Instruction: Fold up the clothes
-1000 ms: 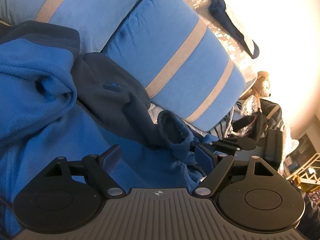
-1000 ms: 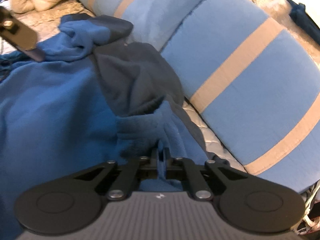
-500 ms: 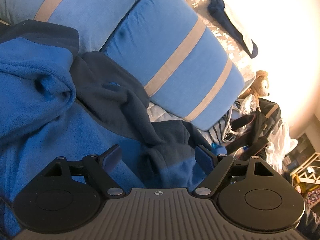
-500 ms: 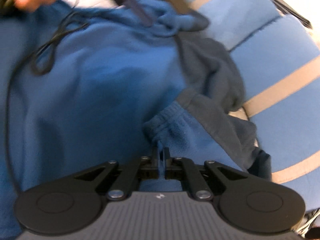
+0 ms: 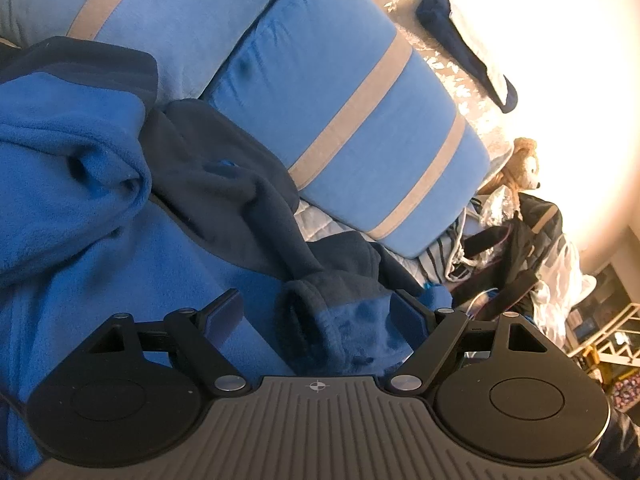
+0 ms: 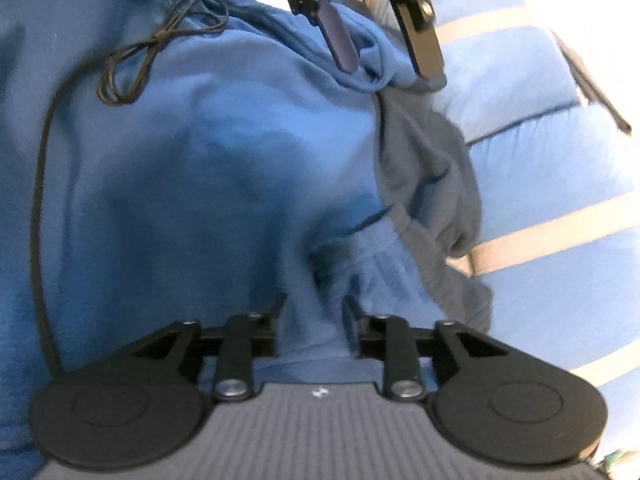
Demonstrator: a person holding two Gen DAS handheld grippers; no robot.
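Left claw [image 5: 318, 312]: jaws spread wide, gripping nothing; it hovers over the bunched sleeve cuff [image 5: 340, 320] of the fleece, which sits between its fingers without being pinched.
Fleece jacket [image 6: 200, 160]: bright blue with dark navy panels, spread in loose folds on the bed, its right edge lying against the striped blue pillows [image 5: 360, 128].
Black cord [image 6: 132, 64]: looped on the far left of the fleece, trailing down its left side.
Right claw [image 6: 314, 322]: jaws parted, the cuff's blue cloth lying loose between them; no grip that I can see.
Step in hand: seemingly a sleeve laid inward across the body and let go; folding looks only begun.
Next move: likely a new hold on a far edge or the hem, taking one clean layer, not the bunch, and keeping clear of the cord.
Far right: a teddy bear [image 5: 520, 168] among bags, well apart.
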